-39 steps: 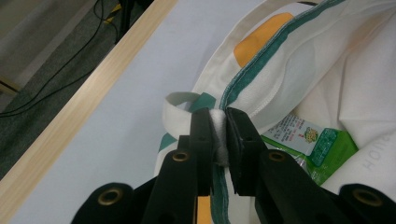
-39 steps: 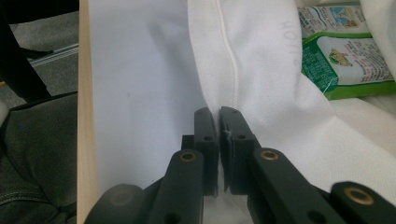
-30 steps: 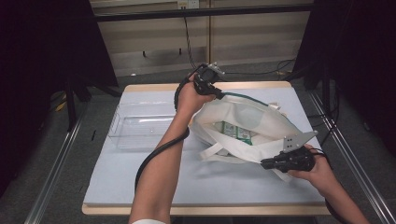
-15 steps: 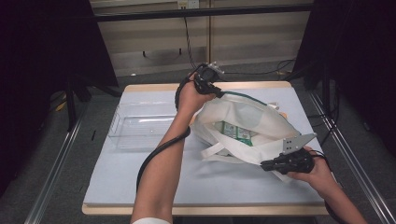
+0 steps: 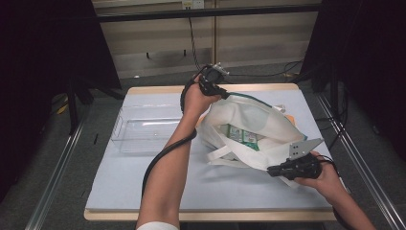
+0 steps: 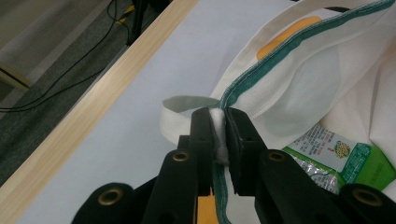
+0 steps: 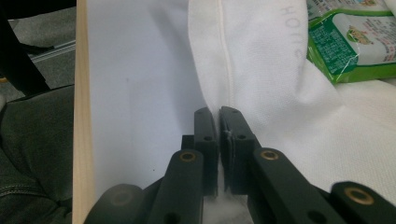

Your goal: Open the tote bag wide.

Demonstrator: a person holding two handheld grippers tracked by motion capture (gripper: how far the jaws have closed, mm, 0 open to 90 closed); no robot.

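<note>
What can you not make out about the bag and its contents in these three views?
- High view: how many green packets there are; the white bag folds over them.
- Left gripper view: the orange item, covered by the bag's rim.
- Right gripper view: packet print, too small to read.

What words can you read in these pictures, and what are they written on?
"HOTIC" or something close: faint grey letters showing through the cloth of the white bag in the right gripper view; I cannot be sure of every letter.
Green packet inside the bag: it has print and a small picture, but too small and blurred to read.
The same kind of packet in the left gripper view: lines of tiny text, unreadable.
</note>
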